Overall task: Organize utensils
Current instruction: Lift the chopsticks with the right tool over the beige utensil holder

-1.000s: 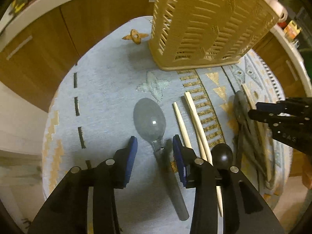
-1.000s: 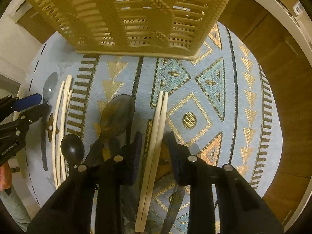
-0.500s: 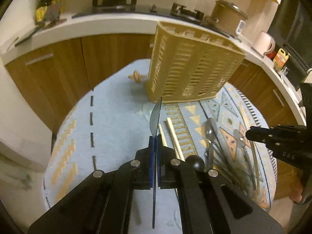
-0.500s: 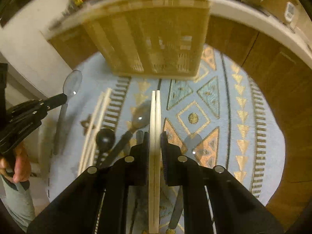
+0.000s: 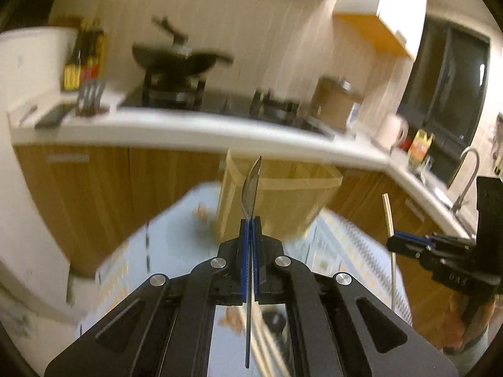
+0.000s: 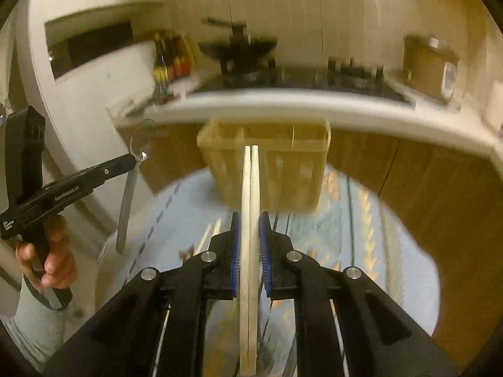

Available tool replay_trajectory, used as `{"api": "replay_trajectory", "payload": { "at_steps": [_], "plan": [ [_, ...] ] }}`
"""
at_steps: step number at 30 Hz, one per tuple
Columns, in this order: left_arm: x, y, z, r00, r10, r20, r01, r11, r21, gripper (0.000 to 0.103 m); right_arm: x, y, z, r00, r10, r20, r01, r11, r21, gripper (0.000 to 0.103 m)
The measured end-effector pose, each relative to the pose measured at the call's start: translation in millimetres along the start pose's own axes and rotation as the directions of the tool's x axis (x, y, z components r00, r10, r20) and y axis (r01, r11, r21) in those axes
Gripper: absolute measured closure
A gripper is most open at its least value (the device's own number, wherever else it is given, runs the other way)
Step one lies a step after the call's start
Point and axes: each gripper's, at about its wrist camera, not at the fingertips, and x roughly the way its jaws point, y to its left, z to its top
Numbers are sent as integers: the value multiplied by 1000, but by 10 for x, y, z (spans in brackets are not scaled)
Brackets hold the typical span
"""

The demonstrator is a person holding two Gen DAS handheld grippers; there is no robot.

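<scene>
Left gripper (image 5: 250, 235) clamped on spoon (image 5: 251, 185), bowl upward, right gripper (image 6: 250, 235) clamped on paired chopsticks (image 6: 250, 207), tips upward; both held upright ahead of the slotted basket (image 6: 276, 163), presumably to drop handle-first into its compartments.

left wrist view: looks along its fingers, slightly downward, toward the basket (image 5: 276, 194) at 12 o'clock.
right wrist view: same, basket (image 6: 267, 160) nearer.
shared: basket, counter (image 5: 188, 125).
</scene>
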Motion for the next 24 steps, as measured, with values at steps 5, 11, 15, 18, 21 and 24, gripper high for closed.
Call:
{"api": "replay_trajectory", "payload": {
  "at_steps": [5, 11, 15, 18, 21, 24],
  "plan": [
    [-26, -166, 382, 979, -15, 202, 14, 1000, 5, 103, -140, -5, 442, 982, -52, 182, 55, 998, -12, 93],
    [187, -245, 771, 946, -21, 324, 36, 999, -40, 103, -45, -252, 926, 944, -77, 320, 62, 996, 58, 93],
    [428, -262, 904, 936, -5, 351, 24, 999, -48, 103, 188, -437, 1182, 929, -98, 357, 67, 993, 98, 93],
    [617, -260, 962, 933, 3, 359, 14, 999, -46, 103, 361, -539, 1325, 918, -125, 376, 86, 989, 118, 93],
    [771, -236, 965, 934, -4, 357, 22, 999, -47, 103, 541, -605, 1416, 909, -143, 391, 104, 987, 118, 93],
    [910, -197, 957, 934, -6, 356, 25, 998, -50, 103, 721, -674, 1434, 901, -160, 402, 121, 985, 121, 93]
  ]
}}
